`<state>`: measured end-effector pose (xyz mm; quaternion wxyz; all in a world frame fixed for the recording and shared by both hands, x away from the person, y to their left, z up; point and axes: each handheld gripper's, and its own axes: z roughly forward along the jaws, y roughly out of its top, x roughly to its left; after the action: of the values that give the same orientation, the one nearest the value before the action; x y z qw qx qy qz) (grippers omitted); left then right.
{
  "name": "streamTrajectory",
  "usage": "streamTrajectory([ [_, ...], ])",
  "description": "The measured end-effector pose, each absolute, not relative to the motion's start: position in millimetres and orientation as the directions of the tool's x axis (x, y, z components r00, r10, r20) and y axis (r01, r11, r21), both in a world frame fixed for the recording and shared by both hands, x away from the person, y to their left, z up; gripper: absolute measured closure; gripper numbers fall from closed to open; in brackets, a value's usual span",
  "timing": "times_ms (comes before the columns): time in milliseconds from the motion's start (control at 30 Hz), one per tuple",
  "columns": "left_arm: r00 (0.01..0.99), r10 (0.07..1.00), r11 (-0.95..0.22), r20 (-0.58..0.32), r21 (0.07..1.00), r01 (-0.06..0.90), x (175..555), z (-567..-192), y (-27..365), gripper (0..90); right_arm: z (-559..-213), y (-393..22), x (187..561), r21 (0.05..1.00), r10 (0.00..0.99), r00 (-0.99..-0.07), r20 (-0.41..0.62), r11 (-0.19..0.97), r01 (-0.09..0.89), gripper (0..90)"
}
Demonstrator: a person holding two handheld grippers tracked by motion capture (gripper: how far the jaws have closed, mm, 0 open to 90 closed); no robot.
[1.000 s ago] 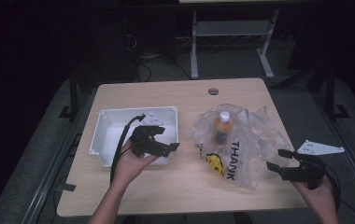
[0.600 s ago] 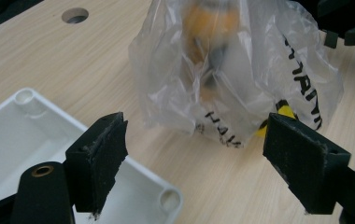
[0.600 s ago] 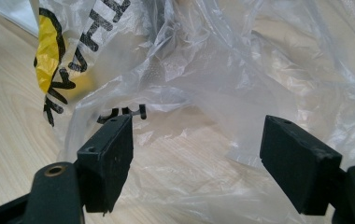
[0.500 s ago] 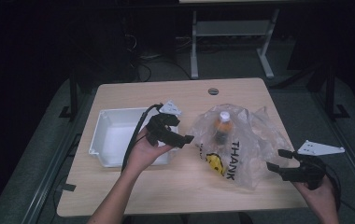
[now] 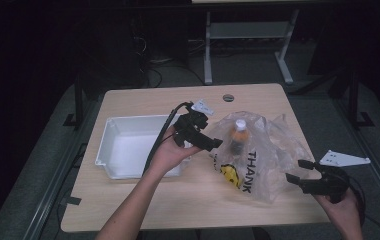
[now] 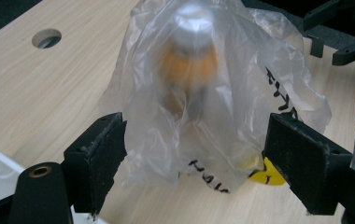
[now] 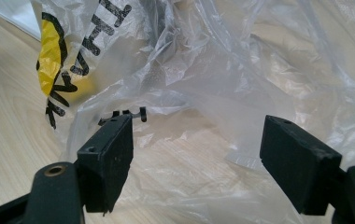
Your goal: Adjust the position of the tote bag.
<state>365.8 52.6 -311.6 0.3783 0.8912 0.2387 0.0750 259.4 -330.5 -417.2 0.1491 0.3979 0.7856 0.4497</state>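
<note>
Bottle [image 5: 237,136] stands inside the clear plastic bag [image 5: 263,160] mid-table, beside the white tray [image 5: 128,146]. Left gripper [image 5: 213,144] gapes wide toward it; right gripper [image 5: 298,172] gapes wide at the bag's edge.

Left gripper [image 5: 213,143] raised, jaws wide apart; right gripper [image 5: 294,171] low, jaws apart, seemingly hovering.

The left gripper [image 5: 217,143] has moved off the white tray [image 5: 109,150] until the bagged bottle [image 5: 237,134] stands just ahead of its parted jaws.
</note>
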Motion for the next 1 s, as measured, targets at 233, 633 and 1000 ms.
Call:
streamTrajectory([
  [233,0.884,0.466,-0.623,-0.037,0.695,0.358,372.9,-308.5,35.1,19.5,-415.3,-331.3,258.2,0.826,0.762,-0.636,0.123,0.276,0.491,25.4],
  [633,0.901,0.432,-0.654,-0.039,0.675,0.343,382.5,-309.3,1.2,19.6,-414.7,-332.3,258.6,0.830,0.760,-0.639,0.119,0.277,0.484,25.5],
  [1000,0.893,0.449,-0.683,-0.031,0.632,0.365,395.9,-317.2,-19.5,24.0,-414.2,-333.9,256.3,0.829,0.762,-0.635,0.127,0.270,0.490,25.8],
])
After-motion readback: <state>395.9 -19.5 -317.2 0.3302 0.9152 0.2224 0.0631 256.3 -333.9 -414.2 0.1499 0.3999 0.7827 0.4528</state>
